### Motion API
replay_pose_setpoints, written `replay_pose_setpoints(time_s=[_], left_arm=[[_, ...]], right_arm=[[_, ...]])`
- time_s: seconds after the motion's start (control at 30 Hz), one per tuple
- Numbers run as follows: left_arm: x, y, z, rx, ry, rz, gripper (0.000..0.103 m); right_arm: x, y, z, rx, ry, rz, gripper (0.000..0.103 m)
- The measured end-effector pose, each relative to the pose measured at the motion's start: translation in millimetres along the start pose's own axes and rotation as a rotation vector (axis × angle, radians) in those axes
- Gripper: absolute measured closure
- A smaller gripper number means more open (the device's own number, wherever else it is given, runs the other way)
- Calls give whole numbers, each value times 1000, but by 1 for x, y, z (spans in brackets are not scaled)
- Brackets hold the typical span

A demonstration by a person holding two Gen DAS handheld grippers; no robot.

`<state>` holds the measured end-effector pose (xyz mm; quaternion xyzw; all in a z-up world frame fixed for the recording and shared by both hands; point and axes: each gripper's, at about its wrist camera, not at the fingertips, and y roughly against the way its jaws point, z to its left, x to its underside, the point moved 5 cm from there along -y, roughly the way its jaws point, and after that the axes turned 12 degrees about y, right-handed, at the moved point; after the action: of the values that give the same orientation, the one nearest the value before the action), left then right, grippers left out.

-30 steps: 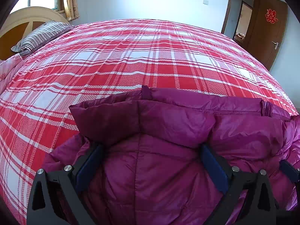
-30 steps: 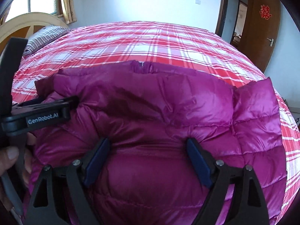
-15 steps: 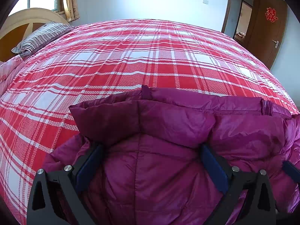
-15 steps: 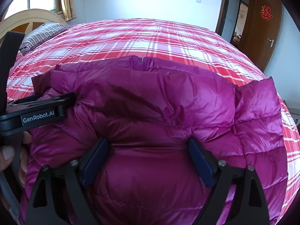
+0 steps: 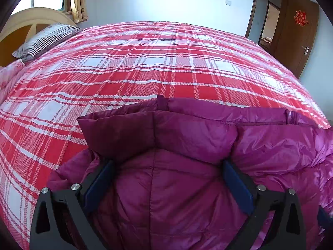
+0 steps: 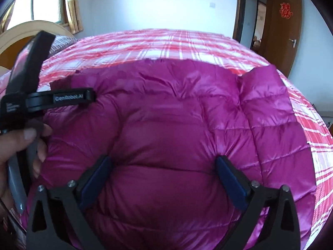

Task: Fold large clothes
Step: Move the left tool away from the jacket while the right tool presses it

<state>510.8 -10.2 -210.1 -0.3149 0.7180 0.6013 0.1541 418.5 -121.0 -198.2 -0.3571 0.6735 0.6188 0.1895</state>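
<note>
Shown, left to right: left gripper [image 5: 166,173] spread wide over the puffy quilted magenta down jacket [image 5: 187,145], pads pressed into padding, nothing pinched; right gripper [image 6: 164,170] likewise wide, astride the jacket's bulging middle. Jacket lying in a bundle on the red-and-white plaid bedspread [image 5: 145,66], near edge. Judged mid-fold, at the pressing-flat step; next move judged to need a closing grip on an edge or sleeve. Legible: "GenRobot.AI" on the left tool's black arm [image 6: 68,99]; red paper character [image 6: 286,10] on the brown wooden door [image 6: 291,48].
</note>
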Motion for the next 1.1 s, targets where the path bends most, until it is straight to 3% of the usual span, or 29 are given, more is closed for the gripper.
replay_pose_setpoints(time_s=[0.2, 0.33, 0.4, 0.5, 0.7, 0.77, 0.83, 0.9, 0.93, 1.0, 1.1], left_arm=[[10, 67, 40, 140, 87, -14, 1], [32, 113, 85, 134, 106, -46, 1], [45, 121, 105, 143, 142, -28, 1], [68, 122, 127, 222, 237, 46, 1], [88, 116, 127, 322, 304, 58, 2], [90, 114, 122, 354, 313, 70, 11], [93, 113, 116, 388, 314, 108, 47], [94, 109, 107, 373, 279, 107, 52], [94, 109, 104, 378, 261, 106, 71], [93, 109, 100, 424, 280, 125, 84], [81, 134, 84, 446, 232, 41, 89]], right_arm=[[3, -5, -4, -28, -20, 8, 0], [3, -7, -5, -28, -23, 7, 0], [3, -7, -5, -25, -20, 11, 0], [3, -8, -5, -25, -20, 8, 0], [5, -6, -2, -20, -21, -1, 0], [6, -6, -2, -21, -22, -4, 0], [7, -5, -2, -20, -22, -6, 0], [7, -4, -3, -19, -23, -9, 0], [7, -4, -3, -20, -24, -11, 0], [8, -3, -3, -21, -26, -14, 0], [10, -2, -6, -25, -30, -19, 0]])
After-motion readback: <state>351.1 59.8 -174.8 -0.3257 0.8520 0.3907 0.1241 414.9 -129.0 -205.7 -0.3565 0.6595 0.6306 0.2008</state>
